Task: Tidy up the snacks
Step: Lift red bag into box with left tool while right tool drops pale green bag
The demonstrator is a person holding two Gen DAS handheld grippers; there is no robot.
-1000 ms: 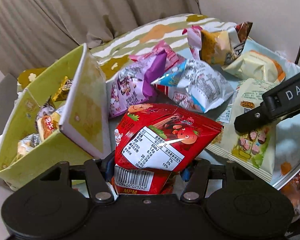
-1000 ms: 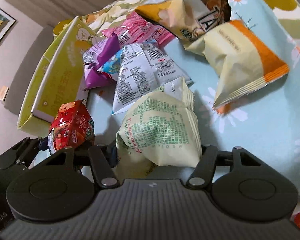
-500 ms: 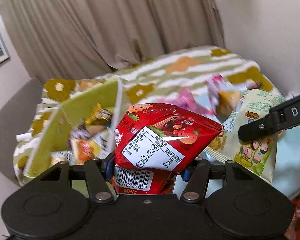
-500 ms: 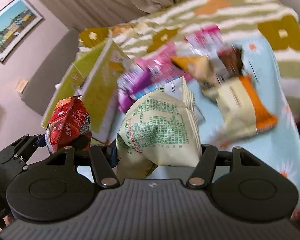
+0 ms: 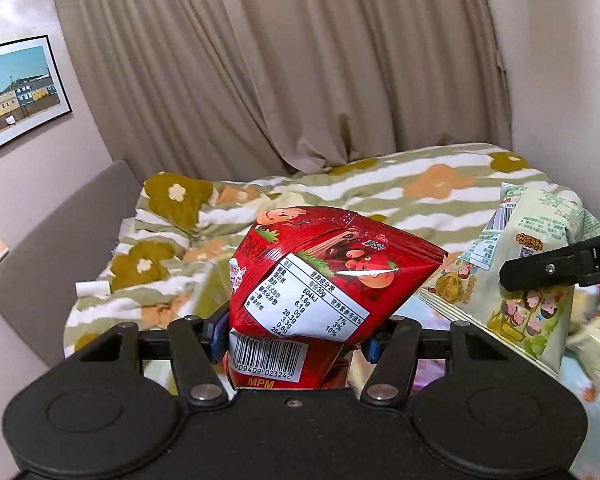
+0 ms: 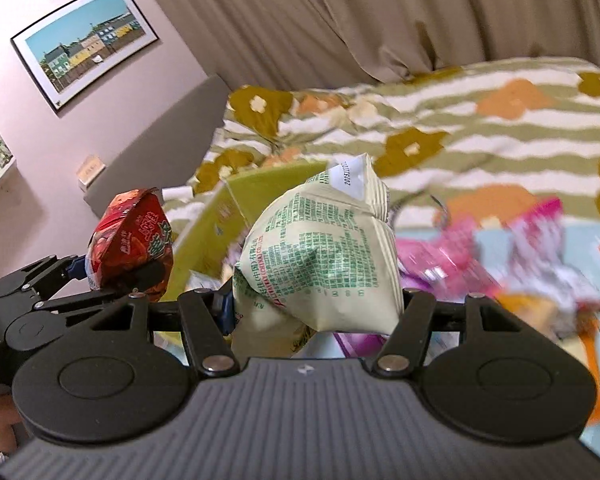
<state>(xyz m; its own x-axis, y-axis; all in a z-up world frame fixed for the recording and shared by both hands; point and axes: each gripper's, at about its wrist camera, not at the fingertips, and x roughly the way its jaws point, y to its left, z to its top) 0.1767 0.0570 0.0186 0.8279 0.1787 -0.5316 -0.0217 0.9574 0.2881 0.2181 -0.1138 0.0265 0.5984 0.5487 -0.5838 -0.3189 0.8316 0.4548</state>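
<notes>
My left gripper is shut on a red snack bag with a white nutrition label and holds it high above the bed. My right gripper is shut on a pale green snack bag. That pale green bag shows at the right of the left wrist view. The red bag in the left gripper shows at the left of the right wrist view. The yellow-green box lies behind and below both bags, mostly hidden.
Several loose snack bags, pink, purple and orange, lie blurred on the light blue sheet at the right. A flowered green-striped blanket covers the bed behind. Curtains, a grey headboard and a framed picture stand beyond.
Both grippers have lifted and tilted up with their bags held. The box and loose snacks have dropped low in the views, and the curtains and wall now fill them.
</notes>
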